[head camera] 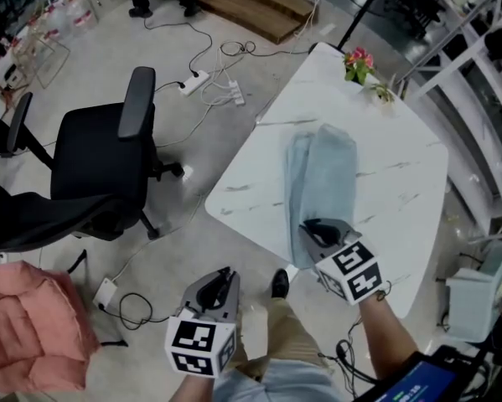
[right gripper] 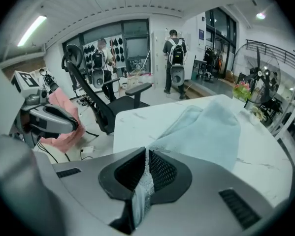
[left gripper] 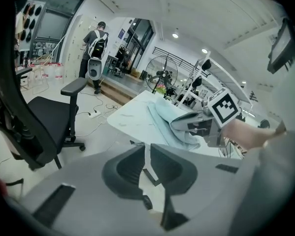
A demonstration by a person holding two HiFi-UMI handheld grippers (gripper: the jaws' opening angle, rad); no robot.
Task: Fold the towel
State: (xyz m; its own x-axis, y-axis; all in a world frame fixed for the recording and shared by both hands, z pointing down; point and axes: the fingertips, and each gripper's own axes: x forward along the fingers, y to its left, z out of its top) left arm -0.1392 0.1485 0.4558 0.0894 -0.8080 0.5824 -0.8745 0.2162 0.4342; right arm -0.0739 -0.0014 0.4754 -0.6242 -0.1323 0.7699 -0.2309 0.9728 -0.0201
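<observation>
1. Head view: the pale blue towel (head camera: 326,174) lies in a long folded strip across the middle of the white table (head camera: 401,182). The right gripper (head camera: 316,229) is at the towel's near end. The left gripper (head camera: 225,276) hangs over the floor, left of the table's near edge and well apart from the towel. A black office chair (head camera: 100,162) stands further left, and flowers (head camera: 359,61) sit at the table's far corner.
2. Left gripper view: the left gripper (left gripper: 147,154) has its jaws drawn close with a thin slit between them, and nothing is in it. Beyond them the towel (left gripper: 164,122) rests on the table, with the right gripper (left gripper: 179,124) at its near end.
3. Right gripper view: the right gripper (right gripper: 146,159) is clenched on the towel's near edge, with cloth pinched between the jaws. The rest of the towel (right gripper: 206,132) spreads away over the table toward the far right.
</observation>
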